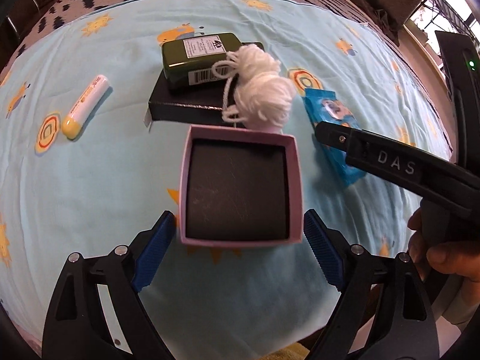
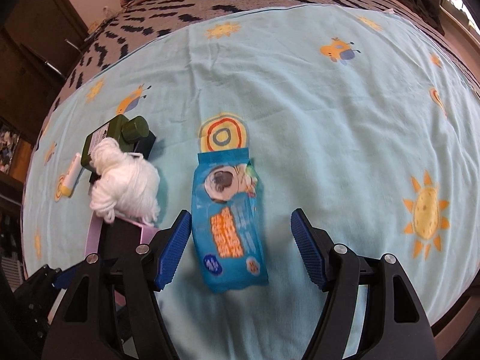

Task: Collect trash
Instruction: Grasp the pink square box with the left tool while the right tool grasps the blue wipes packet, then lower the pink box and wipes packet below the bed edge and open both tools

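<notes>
**Straddling the box and the wrapper on the bed**

Spreading wide, the left hand-held gripper [image 1: 237, 249] has its blue pads on either side of a pink open-topped box [image 1: 240, 189], released and clear of its walls. That box holds nothing but its dark lining. It sits on a light blue sheet [image 1: 99, 180] printed with suns and snails, spread over a bed with a dark zigzag cover.

Just behind the box, a ball of white yarn [image 1: 261, 87] rests against its far wall, with a loose strand looping off to the left. Beyond the yarn a green flat bottle [image 1: 198, 57] lies on top of a black box [image 1: 186, 102]. Well to the left lies a white and yellow tube [image 1: 85, 106].

The blue snack wrapper [image 2: 229, 225] lies flat on the sheet, lengthwise between the fingers of the right hand-held gripper [image 2: 240, 246], which is released too, both pads standing apart from the packet's edges.

Only the left wrist view looks down into the pink box and shows the bottle's label and barcode; there the right tool's black arm crosses over the wrapper, and a hand [image 1: 444, 249] grips it at the right edge. Only the right wrist view shows the wrapper whole, along with the bottle's round green cap [image 2: 135, 129].
</notes>
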